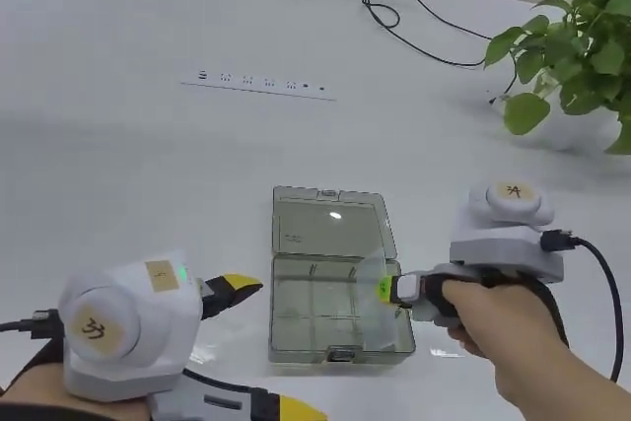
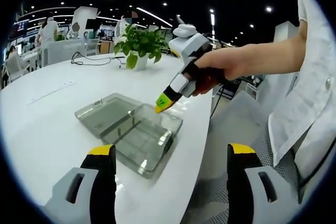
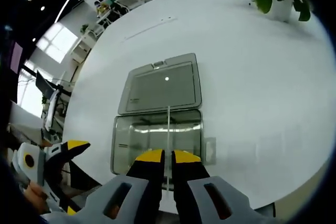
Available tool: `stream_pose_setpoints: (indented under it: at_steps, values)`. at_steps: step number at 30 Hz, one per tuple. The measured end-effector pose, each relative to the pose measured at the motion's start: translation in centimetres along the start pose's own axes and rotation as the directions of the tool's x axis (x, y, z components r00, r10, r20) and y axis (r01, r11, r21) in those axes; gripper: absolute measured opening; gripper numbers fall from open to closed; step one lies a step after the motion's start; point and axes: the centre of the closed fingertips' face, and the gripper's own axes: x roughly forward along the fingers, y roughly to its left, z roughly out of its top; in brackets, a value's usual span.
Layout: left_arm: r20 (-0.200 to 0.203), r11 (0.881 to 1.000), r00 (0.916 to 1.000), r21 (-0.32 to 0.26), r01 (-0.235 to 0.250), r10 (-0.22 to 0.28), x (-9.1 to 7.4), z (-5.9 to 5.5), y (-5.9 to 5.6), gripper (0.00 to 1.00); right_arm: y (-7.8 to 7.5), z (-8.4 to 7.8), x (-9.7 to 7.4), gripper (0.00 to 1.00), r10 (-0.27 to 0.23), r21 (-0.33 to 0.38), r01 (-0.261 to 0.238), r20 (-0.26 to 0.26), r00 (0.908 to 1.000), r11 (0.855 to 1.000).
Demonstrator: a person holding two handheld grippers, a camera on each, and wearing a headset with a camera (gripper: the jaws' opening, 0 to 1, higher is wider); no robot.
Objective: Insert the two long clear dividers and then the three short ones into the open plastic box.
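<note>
At the bottom centre of the right gripper view, the right gripper [image 3: 168,156] has its jaws clenched on a clear divider [image 3: 168,121]. The divider is edge-on there, a thin line over the open box [image 3: 139,132] at mid-frame. The head view shows it as a broad sheet at the box's right part. At the bottom of the left gripper view, the left gripper [image 2: 171,150] has its jaws released, wide apart above the counter [image 2: 42,129].

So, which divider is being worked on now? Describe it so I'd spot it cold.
On the white table lies an open smoky plastic box, lid flat behind the tray. Over the tray's right side, the right gripper pinches the clear divider: a colourless sheet on edge, unlike the tinted box.
</note>
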Motion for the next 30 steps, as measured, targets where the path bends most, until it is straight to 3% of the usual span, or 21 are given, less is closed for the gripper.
stream_pose_setpoints:
  at_steps: [30]
  values:
    - [0.001, 1.0, 1.0, -0.007, 0.001, -0.001, 0.14, -0.01, 0.17, 0.88, 0.31, -0.15, 0.37, 0.06, -0.005, -0.048, 0.003, -0.043, 0.999, 0.999]
